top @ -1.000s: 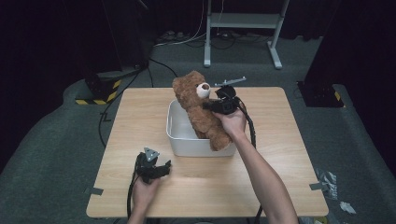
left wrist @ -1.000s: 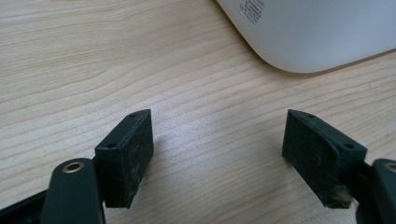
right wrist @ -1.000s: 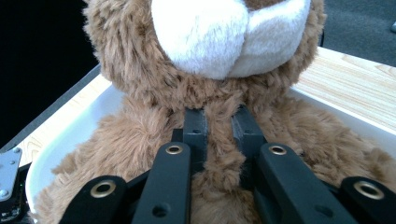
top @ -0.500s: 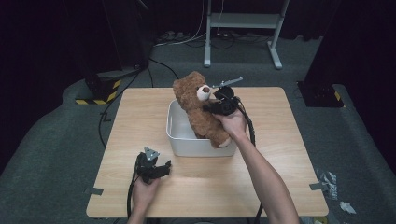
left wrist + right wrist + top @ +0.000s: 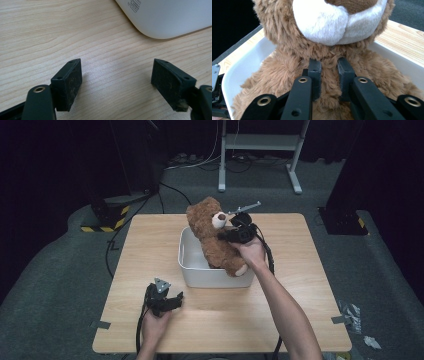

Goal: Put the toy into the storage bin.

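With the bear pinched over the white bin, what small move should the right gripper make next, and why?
Probably open the jaws and let go. The right gripper pinches the fur on the teddy bear just below its muzzle, and the bear's body already sits in the white bin, one foot over the front rim. The left gripper rests open on the table, so it is no help.

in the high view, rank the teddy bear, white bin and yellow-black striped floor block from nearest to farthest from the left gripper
From the left gripper:
1. white bin, just ahead and to the right on the table.
2. teddy bear, in the bin's far right side.
3. yellow-black striped floor block, off the table's far left corner.
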`<state>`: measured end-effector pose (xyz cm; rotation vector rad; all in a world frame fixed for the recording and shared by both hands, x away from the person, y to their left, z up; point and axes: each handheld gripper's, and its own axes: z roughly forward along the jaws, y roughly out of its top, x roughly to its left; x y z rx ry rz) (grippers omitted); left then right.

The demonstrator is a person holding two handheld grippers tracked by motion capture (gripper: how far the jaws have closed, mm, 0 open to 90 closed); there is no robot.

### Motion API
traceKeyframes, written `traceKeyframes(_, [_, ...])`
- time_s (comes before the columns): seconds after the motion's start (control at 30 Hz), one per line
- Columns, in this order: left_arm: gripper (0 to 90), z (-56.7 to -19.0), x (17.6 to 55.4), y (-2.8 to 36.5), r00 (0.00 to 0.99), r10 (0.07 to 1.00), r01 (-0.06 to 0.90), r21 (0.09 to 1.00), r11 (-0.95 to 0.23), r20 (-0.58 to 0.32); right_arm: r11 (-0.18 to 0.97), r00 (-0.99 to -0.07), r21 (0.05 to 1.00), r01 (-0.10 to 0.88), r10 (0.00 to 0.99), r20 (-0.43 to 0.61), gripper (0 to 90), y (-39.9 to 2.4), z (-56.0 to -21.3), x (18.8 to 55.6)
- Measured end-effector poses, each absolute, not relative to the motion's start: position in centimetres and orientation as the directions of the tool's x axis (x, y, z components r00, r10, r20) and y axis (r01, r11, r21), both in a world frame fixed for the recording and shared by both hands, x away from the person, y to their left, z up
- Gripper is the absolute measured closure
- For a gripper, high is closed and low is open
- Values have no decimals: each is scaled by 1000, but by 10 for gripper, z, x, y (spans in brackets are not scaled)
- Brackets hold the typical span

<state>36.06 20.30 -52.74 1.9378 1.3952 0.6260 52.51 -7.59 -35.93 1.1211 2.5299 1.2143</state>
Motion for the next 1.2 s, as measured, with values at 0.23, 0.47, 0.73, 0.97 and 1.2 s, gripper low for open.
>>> traceKeyframes(0.23, [247, -527, 361, 203, 316, 949, 632, 745, -213, 2, 406, -722, 713, 572, 662, 202, 764, -76, -360, 525])
traceKeyframes(0.47, [247, -527, 361, 203, 316, 949, 633, 745, -213, 2, 413, -720, 702, 580, 663, 204, 748, -77, -361, 526])
traceKeyframes(0.73, [248, -527, 361, 203, 313, 950, 632, 747, -207, -1, 454, -729, 678, 577, 660, 178, 822, -78, -369, 524])
traceKeyframes(0.97, [247, -527, 361, 203, 316, 949, 633, 745, -212, 2, 430, -728, 697, 574, 658, 192, 840, -86, -369, 520])
traceKeyframes(1.2, [248, -527, 361, 203, 316, 949, 634, 744, -213, 3, 397, -719, 714, 577, 661, 214, 830, -97, -368, 515])
